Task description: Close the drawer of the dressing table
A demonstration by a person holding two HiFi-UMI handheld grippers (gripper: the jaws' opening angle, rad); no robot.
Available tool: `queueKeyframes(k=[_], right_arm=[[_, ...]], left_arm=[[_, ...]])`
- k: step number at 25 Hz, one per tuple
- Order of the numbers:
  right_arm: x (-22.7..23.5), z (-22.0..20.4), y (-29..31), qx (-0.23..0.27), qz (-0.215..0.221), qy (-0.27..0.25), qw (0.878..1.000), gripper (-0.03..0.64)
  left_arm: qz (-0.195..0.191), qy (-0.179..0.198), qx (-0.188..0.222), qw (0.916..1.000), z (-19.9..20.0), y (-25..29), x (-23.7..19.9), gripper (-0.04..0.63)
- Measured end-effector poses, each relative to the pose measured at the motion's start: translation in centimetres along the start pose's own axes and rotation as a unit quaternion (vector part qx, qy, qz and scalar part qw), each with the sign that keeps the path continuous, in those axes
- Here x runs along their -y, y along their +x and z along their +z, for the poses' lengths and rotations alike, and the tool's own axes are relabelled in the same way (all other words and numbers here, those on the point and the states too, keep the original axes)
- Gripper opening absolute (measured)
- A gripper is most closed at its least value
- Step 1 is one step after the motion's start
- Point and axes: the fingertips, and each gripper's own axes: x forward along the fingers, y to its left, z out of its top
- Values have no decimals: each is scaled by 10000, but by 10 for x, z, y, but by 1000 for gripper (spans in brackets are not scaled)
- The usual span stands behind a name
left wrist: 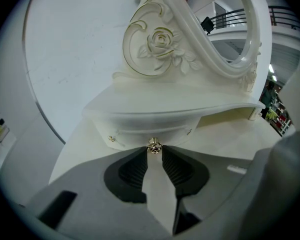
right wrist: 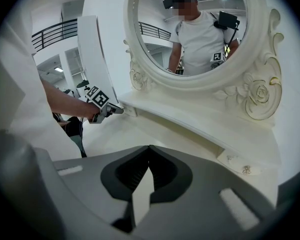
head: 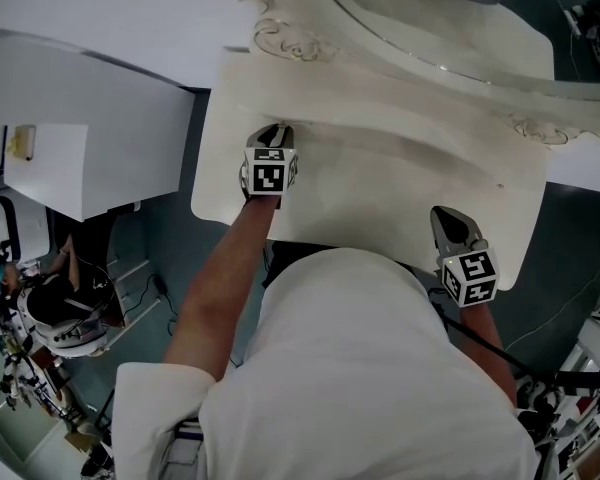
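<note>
The white dressing table (head: 380,198) carries a raised shelf under its oval mirror (right wrist: 200,34). A small curved drawer front (left wrist: 130,134) sits under the shelf's left end, and I cannot tell whether it is flush. Its gold knob (left wrist: 154,147) lies between the tips of my left gripper (left wrist: 154,151), which is shut on it. In the head view the left gripper (head: 272,140) reaches the shelf's left end. My right gripper (right wrist: 149,150) hovers shut and empty over the tabletop near the front right (head: 446,220). The left gripper (right wrist: 115,110) also shows in the right gripper view.
A second small drawer front with a knob (right wrist: 246,170) sits under the shelf's right end. A carved rose scroll (left wrist: 157,44) rises above the left drawer. A white cabinet (head: 50,168) stands left of the table. The person's body covers the table's front edge.
</note>
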Motion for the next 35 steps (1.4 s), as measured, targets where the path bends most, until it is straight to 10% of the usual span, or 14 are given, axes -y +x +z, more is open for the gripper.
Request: queueKeyframes(k=[35], right_arm=[[-25,-2,3,-26,-90,-61,9999,2]], left_arm=[[-251,-59,-101,9996,-5,-5,-3,153]])
